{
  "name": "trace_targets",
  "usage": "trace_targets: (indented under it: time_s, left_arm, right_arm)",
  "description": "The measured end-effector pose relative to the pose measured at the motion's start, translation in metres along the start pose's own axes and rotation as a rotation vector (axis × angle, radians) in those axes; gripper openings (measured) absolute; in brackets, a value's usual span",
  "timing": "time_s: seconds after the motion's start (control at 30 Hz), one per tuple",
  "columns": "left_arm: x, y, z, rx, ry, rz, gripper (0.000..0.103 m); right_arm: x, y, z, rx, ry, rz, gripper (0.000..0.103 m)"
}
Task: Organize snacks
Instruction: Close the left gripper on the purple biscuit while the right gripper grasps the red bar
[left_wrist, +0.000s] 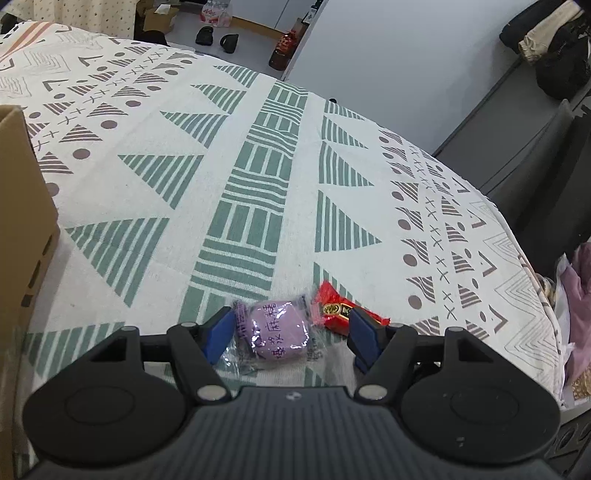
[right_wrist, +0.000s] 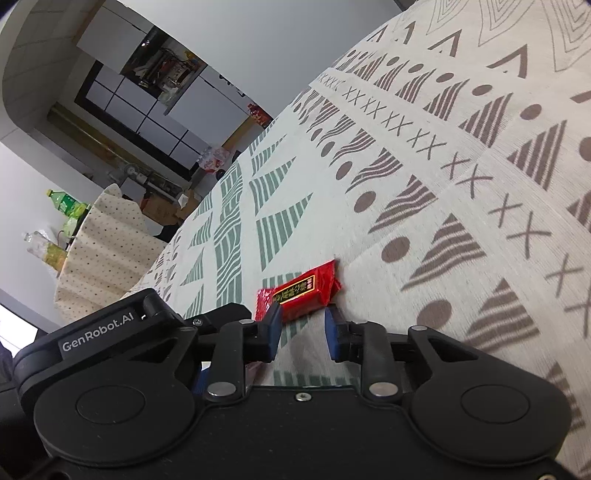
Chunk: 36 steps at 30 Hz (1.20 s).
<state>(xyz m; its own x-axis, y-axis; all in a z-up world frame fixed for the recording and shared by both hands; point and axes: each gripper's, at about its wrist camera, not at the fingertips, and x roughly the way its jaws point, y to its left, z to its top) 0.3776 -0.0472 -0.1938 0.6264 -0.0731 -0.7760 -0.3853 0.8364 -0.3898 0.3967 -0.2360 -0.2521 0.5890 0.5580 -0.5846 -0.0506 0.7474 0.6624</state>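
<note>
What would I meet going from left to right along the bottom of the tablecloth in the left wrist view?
Cardboard box → left blue finger pad → purple wrapped snack → red wrapped snack → right blue finger pad. The purple snack lies between the open left gripper fingers; the red one sits just ahead of the right pad.

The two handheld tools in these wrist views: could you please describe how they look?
Both the left tool and the right tool are matte black, with blue pads, silver pivot pins and round side housings. White "GenRobot.AI" lettering shows in the right view.
</note>
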Motion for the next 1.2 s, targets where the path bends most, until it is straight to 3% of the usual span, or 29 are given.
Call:
trace_targets:
  time_s: [0.23, 0.4, 0.47, 0.67, 1.0, 1.2]
  left_arm:
    - [0.007, 0.006, 0.001, 0.0, 0.011, 0.059, 0.062]
    - [0.007, 0.008, 0.002, 0.01, 0.004, 0.081, 0.038]
    - [0.005, 0.011, 0.003, -0.002, 0.001, 0.08, 0.035]
    - [-0.006, 0.02, 0.007, -0.037, -0.033, 0.083, 0.032]
    - [-0.021, 0.038, 0.02, -0.092, -0.105, 0.112, 0.031]
    - [-0.016, 0.045, 0.022, -0.112, -0.098, 0.122, 0.031]
  right_arm:
    - [0.01, 0.0, 0.007, -0.002, -0.019, -0.014, 0.02]
    - [0.013, 0.004, 0.008, -0.015, -0.021, -0.006, 0.025]
    - [0.013, 0.006, 0.008, -0.015, -0.023, -0.001, 0.029]
    - [0.017, 0.017, 0.008, -0.048, -0.033, 0.009, 0.049]
    - [0.032, 0.034, 0.011, -0.123, -0.065, -0.025, 0.064]
    - [0.044, 0.049, 0.007, -0.254, -0.092, -0.099, 0.065]
